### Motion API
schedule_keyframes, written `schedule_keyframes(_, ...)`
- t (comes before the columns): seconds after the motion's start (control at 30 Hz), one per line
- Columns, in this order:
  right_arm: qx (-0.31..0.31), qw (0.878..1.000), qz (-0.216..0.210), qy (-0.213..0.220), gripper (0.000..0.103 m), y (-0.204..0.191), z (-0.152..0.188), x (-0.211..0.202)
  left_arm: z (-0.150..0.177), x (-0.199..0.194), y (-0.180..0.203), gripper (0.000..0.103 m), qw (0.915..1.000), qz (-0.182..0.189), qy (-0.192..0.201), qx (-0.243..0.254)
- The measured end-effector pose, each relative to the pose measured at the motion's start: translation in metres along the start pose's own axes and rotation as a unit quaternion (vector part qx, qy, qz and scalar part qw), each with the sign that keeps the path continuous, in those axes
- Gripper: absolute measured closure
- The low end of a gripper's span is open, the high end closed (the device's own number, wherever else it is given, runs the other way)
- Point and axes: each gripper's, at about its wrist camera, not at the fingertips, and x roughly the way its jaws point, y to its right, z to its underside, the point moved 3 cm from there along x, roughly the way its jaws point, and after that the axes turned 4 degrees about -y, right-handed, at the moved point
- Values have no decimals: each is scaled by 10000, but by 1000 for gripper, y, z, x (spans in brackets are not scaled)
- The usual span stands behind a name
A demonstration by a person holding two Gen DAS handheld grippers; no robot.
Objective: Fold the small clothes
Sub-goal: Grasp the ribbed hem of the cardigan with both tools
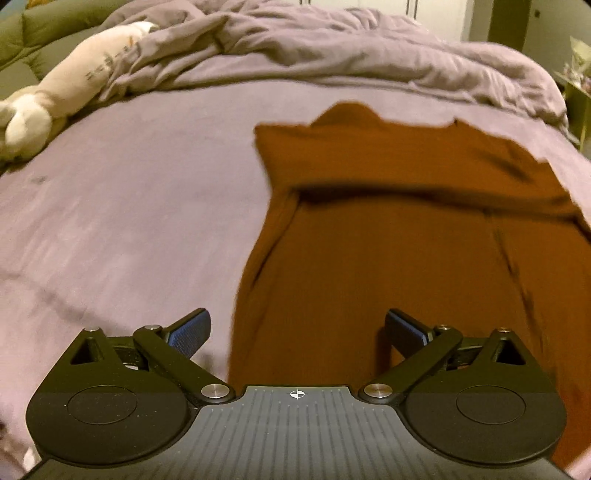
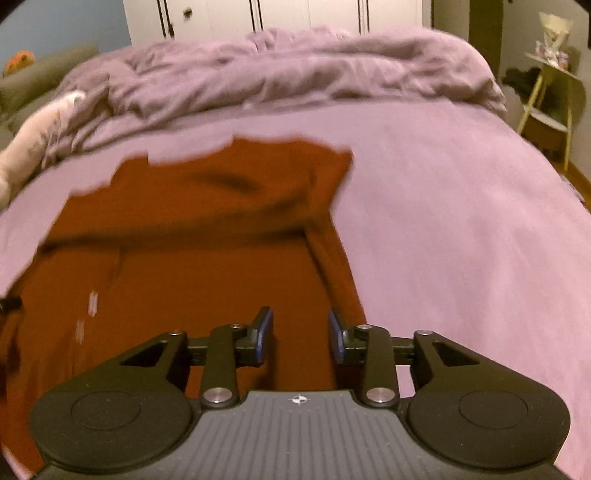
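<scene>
A rust-brown shirt lies flat on the purple bed sheet, its sleeves folded across the body. My left gripper is wide open and empty above the shirt's near left edge. In the right wrist view the same shirt fills the left and centre. My right gripper is open with a narrower gap, empty, above the shirt's near right edge. The bed sheet lies bare to the right of it.
A crumpled purple duvet is bunched at the far side of the bed. A cream plush toy lies at the far left. White wardrobe doors stand behind, and a small yellow side table stands to the right.
</scene>
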Motion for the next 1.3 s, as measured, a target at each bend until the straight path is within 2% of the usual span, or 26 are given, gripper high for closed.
schedule_keyframes(0.17,284,9995,-49,-127,69,12,70,-44,47,-16,-13,0,9989,127,-457,-57)
schedule_keyframes(0.27,341,9991,-89,-237,68,10,83,-58,64,-19,-16,0,9979,238,-595,-80)
schedule_keyframes(0.33,196,9995,-75,-252,65,8,86,-61,68,-18,-18,0,9963,453,-694,-235)
schedule_keyframes(0.4,190,9992,65,-341,65,8,90,-60,70,-17,-19,5,9945,644,-750,-349)
schedule_keyframes(0.5,280,9984,105,-472,65,10,94,-59,74,-18,-21,14,9942,650,-746,-410)
schedule_keyframes(0.6,395,9976,94,-568,65,14,102,-57,74,-21,-23,29,9931,798,-756,-411)
schedule_keyframes(0.67,565,9965,-34,-613,65,17,107,-57,73,-22,-23,45,9919,924,-776,-385)
schedule_keyframes(0.7,558,9966,-58,-603,66,18,109,-57,72,-23,-24,49,9914,957,-793,-407)
schedule_keyframes(0.73,520,9969,-47,-596,71,17,109,-57,71,-23,-25,59,9904,1021,-816,-445)
schedule_keyframes(0.77,483,9971,-108,-581,81,17,109,-58,70,-23,-27,71,9884,1154,-839,-524)
schedule_keyframes(0.83,638,9953,-399,-606,88,18,107,-58,69,-23,-30,84,9826,1443,-900,-745)
schedule_keyframes(0.9,860,9925,-603,-618,88,24,106,-57,69,-21,-32,84,9806,1513,-935,-825)
schedule_keyframes(1.07,1242,9858,-862,-728,85,35,107,-53,70,-18,-32,71,9756,1750,-1000,-866)
schedule_keyframes(1.17,1402,9798,-1148,-846,81,39,108,-49,68,-15,-31,69,9741,1816,-1072,-815)
schedule_keyframes(1.23,1517,9756,-1321,-879,81,40,108,-45,67,-14,-30,72,9734,1845,-1112,-784)
schedule_keyframes(1.27,1569,9739,-1378,-884,81,41,108,-44,66,-14,-30,82,9742,1802,-1146,-731)
schedule_keyframes(1.3,1618,9722,-1435,-895,81,42,108,-42,65,-14,-29,86,9745,1786,-1172,-683)
